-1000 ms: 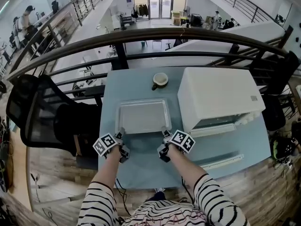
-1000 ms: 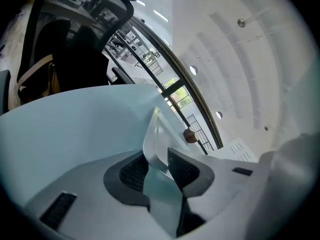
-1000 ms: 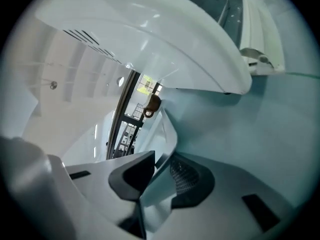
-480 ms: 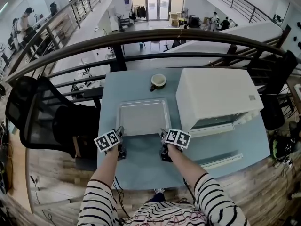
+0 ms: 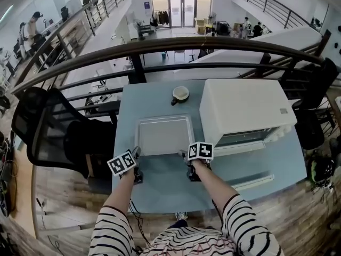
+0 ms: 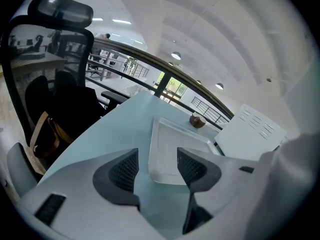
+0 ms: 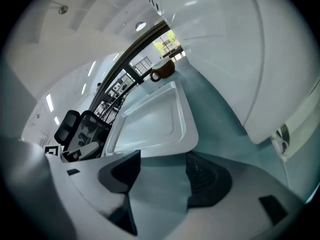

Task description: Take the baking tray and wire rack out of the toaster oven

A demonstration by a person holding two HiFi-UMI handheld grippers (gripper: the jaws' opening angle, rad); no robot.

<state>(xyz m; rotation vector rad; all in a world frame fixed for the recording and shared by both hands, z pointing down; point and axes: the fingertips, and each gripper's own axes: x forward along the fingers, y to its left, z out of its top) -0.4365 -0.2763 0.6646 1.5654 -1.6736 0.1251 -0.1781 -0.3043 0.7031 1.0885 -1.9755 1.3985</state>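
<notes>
A cup (image 5: 181,93) stands on the pale blue table (image 5: 160,190); a black chair (image 5: 42,122) sits beside the table.

surface: blue table (image 5: 160,188) | on it: baking tray (image 5: 163,135), toaster oven (image 5: 245,108), cup (image 5: 180,93)

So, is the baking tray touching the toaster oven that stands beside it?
Apart. The right gripper view shows a strip of bare table running between the baking tray and the toaster oven; the head view shows the same gap.

baking tray (image 5: 163,135): 1 | toaster oven (image 5: 245,111): 1 | cup (image 5: 180,94): 1 | office chair (image 5: 45,127): 1 | table (image 5: 160,188): 1
</notes>
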